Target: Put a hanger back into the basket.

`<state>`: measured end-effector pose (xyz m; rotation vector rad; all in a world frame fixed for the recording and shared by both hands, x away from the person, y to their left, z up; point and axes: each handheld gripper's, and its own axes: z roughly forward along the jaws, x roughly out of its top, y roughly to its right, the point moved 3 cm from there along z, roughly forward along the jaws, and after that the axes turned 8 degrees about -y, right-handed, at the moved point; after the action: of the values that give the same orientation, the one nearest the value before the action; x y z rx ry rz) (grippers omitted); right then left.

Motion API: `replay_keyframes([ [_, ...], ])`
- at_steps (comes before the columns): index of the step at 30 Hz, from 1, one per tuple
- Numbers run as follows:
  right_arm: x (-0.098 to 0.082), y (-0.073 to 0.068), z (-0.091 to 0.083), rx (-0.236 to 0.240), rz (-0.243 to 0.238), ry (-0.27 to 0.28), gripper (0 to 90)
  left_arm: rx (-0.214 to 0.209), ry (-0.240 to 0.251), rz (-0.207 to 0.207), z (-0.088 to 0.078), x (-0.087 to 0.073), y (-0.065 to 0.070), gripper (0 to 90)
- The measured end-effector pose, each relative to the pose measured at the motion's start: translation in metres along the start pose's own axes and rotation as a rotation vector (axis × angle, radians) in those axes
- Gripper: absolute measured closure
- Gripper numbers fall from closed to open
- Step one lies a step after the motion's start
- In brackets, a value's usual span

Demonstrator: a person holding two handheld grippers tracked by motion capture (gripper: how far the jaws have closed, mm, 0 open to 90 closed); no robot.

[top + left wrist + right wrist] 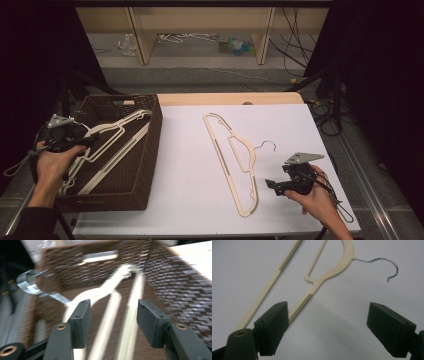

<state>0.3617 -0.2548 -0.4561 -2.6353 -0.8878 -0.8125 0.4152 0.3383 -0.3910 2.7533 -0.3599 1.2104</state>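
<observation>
On the white table (190, 200), a cream hanger (235, 160) lies flat at 9 o'clock of your right gripper (274, 185), whose jaws stand apart and empty. Your left gripper (90, 141) hangs parted over hangers in the woven basket (150, 150). Judged light, stiff and slippery; take its ribbed shoulder (300, 307).

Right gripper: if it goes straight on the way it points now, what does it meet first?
The right gripper, jaws open, points at the cream hanger lying on the white table. It would probably meet the hanger's ribbed arm first, or the table if angled down; depth is unclear.
</observation>
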Motion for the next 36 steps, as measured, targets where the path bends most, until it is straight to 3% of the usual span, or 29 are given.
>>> replay_keyframes([
  [4, 0.0, 0.0, 0.001, -0.004, -0.02, 0.005, 18.7, -0.094, 0.012, 0.064, -0.007, 0.002, 0.042, 37.3],
  [5, 0.0, 0.0, 0.001, -0.006, -0.024, 0.009, 18.7, -0.11, 0.015, 0.099, -0.009, 0.002, 0.051, 36.5],
  [6, 0.0, 0.001, 0.001, -0.002, -0.037, -0.005, 18.6, -0.133, 0.031, 0.096, -0.012, 0.003, 0.063, 35.7],
  [10, 0.0, -0.001, 0.002, 0.006, -0.02, -0.014, 18.3, -0.217, 0.092, 0.154, -0.023, 0.003, 0.104, 32.3],
  [14, 0.0, 0.0, 0.004, 0.003, -0.044, 0.0, 18.0, -0.268, 0.133, 0.248, -0.03, 0.002, 0.142, 28.9],
  [15, 0.001, 0.0, 0.004, 0.003, -0.044, 0.003, 17.9, -0.28, 0.132, 0.247, -0.031, 0.0, 0.151, 27.6],
  [18, 0.001, 0.001, 0.004, -0.003, -0.037, 0.012, 17.6, -0.314, 0.144, 0.294, -0.03, -0.006, 0.175, 22.9],
  [20, 0.0, -0.001, 0.003, 0.008, -0.009, -0.003, 17.6, -0.345, 0.149, 0.306, -0.029, -0.013, 0.19, 22.7],
  [21, 0.0, -0.003, 0.004, 0.005, 0.017, 0.011, 17.6, -0.358, 0.147, 0.294, -0.028, -0.016, 0.195, 22.0],
  [23, -0.001, -0.003, 0.005, 0.007, 0.023, 0.011, 17.6, -0.372, 0.139, 0.287, -0.026, -0.024, 0.206, 19.8],
  [27, 0.0, -0.001, 0.005, -0.001, -0.026, 0.013, 17.5, -0.381, 0.119, 0.335, -0.019, -0.042, 0.222, 19.5],
  [28, 0.0, -0.003, 0.004, 0.007, -0.015, -0.012, 17.5, -0.382, 0.114, 0.339, -0.018, -0.047, 0.225, 19.6],
  [31, 0.0, -0.005, 0.004, 0.01, 0.001, -0.017, 17.5, -0.406, 0.114, 0.313, -0.016, -0.059, 0.233, 19.5],
  [33, 0.0, -0.004, 0.005, 0.007, -0.022, -0.011, 17.5, -0.436, 0.114, 0.321, -0.015, -0.068, 0.24, 19.3],
  [36, 0.001, -0.006, 0.006, 0.014, -0.012, -0.016, 17.6, -0.428, 0.118, 0.343, -0.013, -0.079, 0.246, 19.3],
])
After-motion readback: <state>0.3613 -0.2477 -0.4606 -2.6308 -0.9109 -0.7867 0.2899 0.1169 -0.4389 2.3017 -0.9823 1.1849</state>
